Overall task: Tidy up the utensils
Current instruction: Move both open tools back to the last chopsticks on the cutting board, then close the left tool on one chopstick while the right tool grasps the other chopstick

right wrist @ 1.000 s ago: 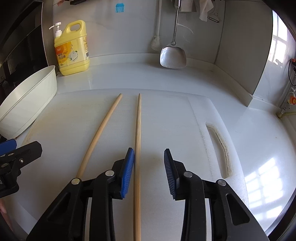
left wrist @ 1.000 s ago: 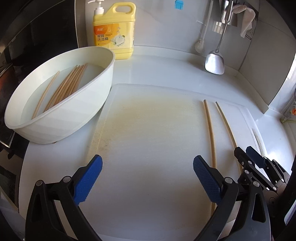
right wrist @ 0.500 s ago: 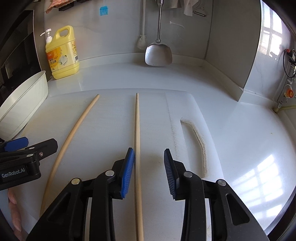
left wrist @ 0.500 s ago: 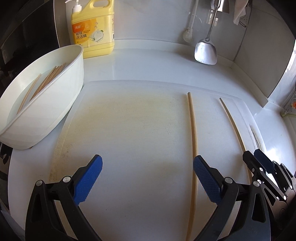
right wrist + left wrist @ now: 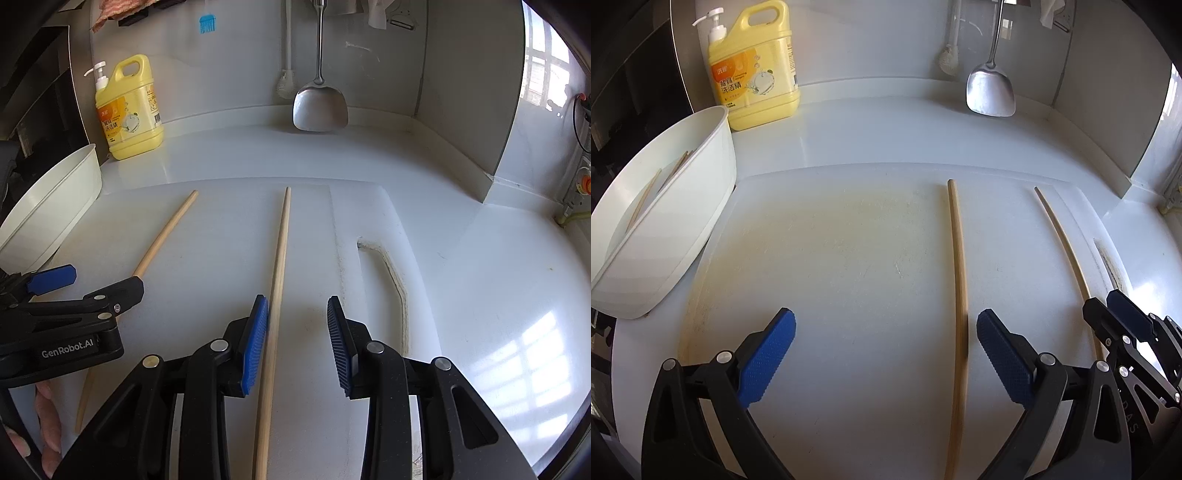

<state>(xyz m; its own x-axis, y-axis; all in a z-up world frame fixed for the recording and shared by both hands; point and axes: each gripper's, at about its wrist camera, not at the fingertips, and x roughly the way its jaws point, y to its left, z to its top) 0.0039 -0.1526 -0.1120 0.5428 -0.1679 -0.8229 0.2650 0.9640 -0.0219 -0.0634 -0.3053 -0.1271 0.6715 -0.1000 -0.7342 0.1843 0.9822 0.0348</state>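
Note:
Two wooden chopsticks lie lengthwise on a white cutting board [image 5: 849, 258]. The left chopstick [image 5: 958, 280] lies between my left gripper's open fingers, close to the right pad; it also shows in the right wrist view [image 5: 162, 240]. My left gripper [image 5: 884, 334] is open and empty. The right chopstick [image 5: 277, 280] lies between my right gripper's open fingers, against the left pad; in the left wrist view it [image 5: 1062, 236] runs under the right gripper. My right gripper [image 5: 297, 325] is open. A white basin [image 5: 665, 221] at the left holds several more chopsticks [image 5: 646, 192].
A yellow dish soap bottle [image 5: 755, 70] stands at the back left against the wall. A metal spatula [image 5: 990, 88] and a brush [image 5: 951, 55] hang at the back. The board's handle slot [image 5: 391, 273] lies right of my right gripper. The counter wall rises at the right.
Both grippers swung to the right over the board; the basin slid toward the left edge of view. The left chopstick now lies inside my left gripper's span. Both grippers stayed open.

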